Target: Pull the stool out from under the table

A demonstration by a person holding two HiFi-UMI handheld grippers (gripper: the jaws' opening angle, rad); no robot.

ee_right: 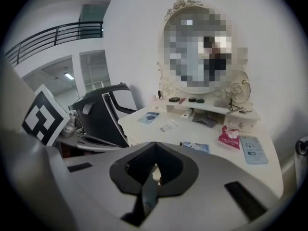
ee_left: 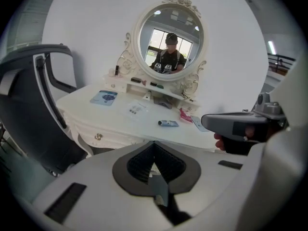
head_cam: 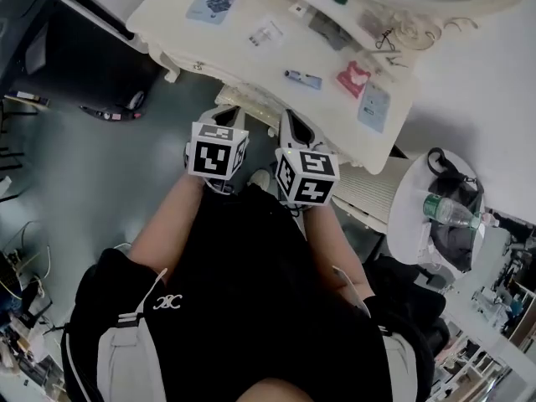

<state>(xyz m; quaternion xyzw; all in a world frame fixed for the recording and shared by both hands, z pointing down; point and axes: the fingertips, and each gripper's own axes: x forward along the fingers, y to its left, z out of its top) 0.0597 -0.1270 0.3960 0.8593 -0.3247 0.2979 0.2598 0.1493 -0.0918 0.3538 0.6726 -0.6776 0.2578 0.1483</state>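
The white carved dressing table with an oval mirror (head_cam: 237,55) fills the top of the head view, and a black office chair (ee_left: 29,114) stands just beside its left end. The pale cream stool (head_cam: 251,100) is tucked under the table's front edge. Only a strip of its near side shows, above the smooth grey floor (head_cam: 109,182).

It is probably a rigid frame with a padded top: moderately heavy, stiff in the legs and rim, soft on the seat. It should slide rather than need lifting. The best hold looks like the near rim of the seat or a leg, one gripper on each side, since a grip on padding alone would give and slip.

The left gripper (ee_left: 154,163) and right gripper (ee_right: 153,170) hang side by side just before that edge. Both have their jaws clenched together on nothing, so they must open before taking hold.

On the tabletop lie a small blue tube (head_cam: 302,79) and a red packet (head_cam: 353,78).
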